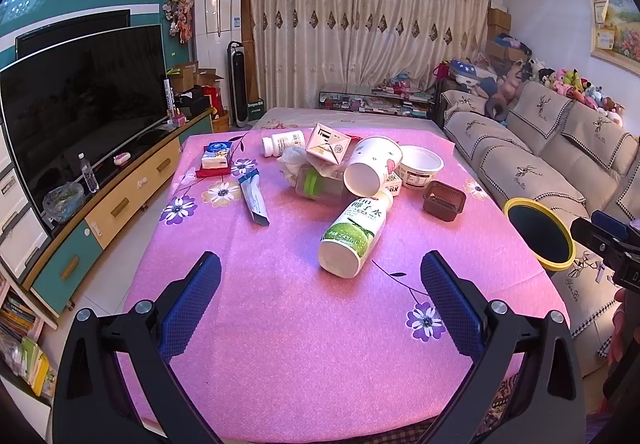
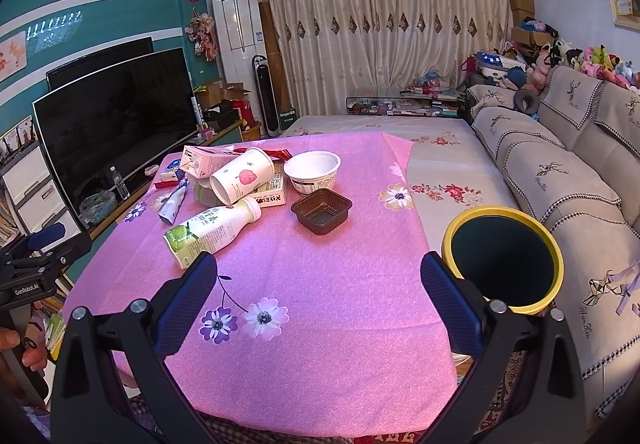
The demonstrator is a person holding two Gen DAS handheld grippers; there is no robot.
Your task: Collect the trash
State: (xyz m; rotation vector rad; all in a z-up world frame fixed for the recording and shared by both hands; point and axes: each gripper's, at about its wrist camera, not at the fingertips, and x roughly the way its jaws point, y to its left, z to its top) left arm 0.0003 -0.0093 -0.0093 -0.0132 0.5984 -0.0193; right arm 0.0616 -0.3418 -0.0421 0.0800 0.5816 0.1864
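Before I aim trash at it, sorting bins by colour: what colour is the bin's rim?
Yellow, around a dark inside; the bin shows best in the right wrist view.

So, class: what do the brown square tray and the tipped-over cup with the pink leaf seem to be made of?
Brown tray: probably thin moulded plastic, glossy; it shows shiny highlights and stepped, formed walls.
Cup: likely coated paper, matte white; it has a rolled rim and a printed leaf, though thin plastic cannot be ruled out.

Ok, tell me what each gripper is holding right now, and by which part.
Nothing. The left gripper and right gripper are both open and empty above the tablecloth.
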